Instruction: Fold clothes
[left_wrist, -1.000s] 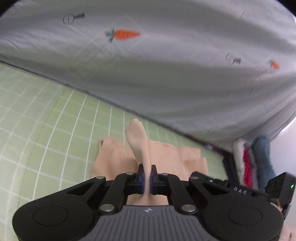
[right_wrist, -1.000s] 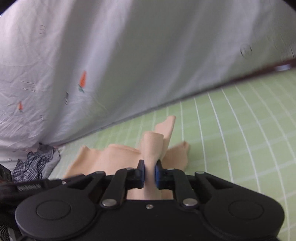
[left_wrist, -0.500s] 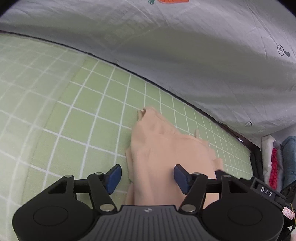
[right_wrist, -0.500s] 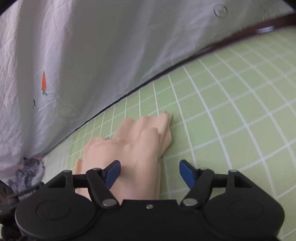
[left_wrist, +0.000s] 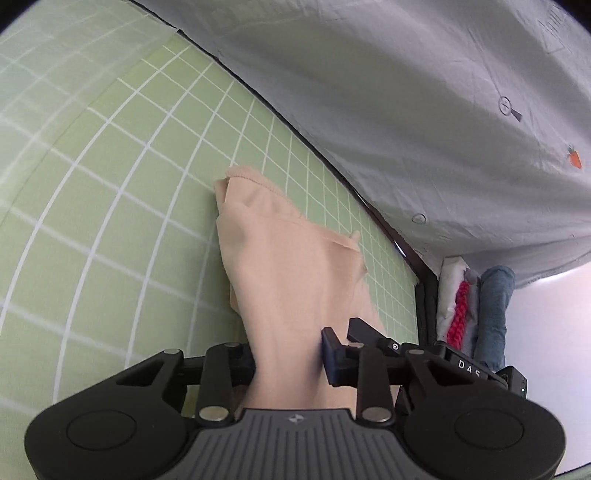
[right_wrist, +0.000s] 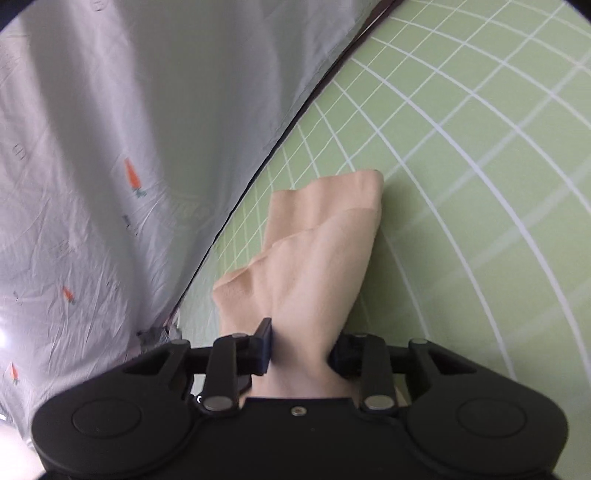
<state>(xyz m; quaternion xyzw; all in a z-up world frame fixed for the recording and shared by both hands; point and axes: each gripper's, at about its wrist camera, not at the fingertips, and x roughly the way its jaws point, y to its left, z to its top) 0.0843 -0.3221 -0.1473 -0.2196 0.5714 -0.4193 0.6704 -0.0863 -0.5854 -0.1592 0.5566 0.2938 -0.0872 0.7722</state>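
A peach garment (left_wrist: 288, 258) lies partly folded on the green grid mat (left_wrist: 110, 221). My left gripper (left_wrist: 290, 360) is at its near end. Its jaws are closing, and bunched fabric fills the gap and touches both blue pads. In the right wrist view the same garment (right_wrist: 321, 251) runs away from my right gripper (right_wrist: 301, 350). Those jaws are closing too, and the cloth narrows to a waist where the pads squeeze it. The fabric under both grippers is hidden.
A grey sheet with small carrot prints (left_wrist: 406, 110) hangs along the far edge of the mat (right_wrist: 480, 184) and also shows in the right wrist view (right_wrist: 110, 147). A pile of other clothes (left_wrist: 480, 302) stands beyond the mat's corner.
A second ago both grippers held raised folds of the garment. Then both opened wide over the flat cloth. Now both have rolled, dropped lower and narrowed onto the fabric.
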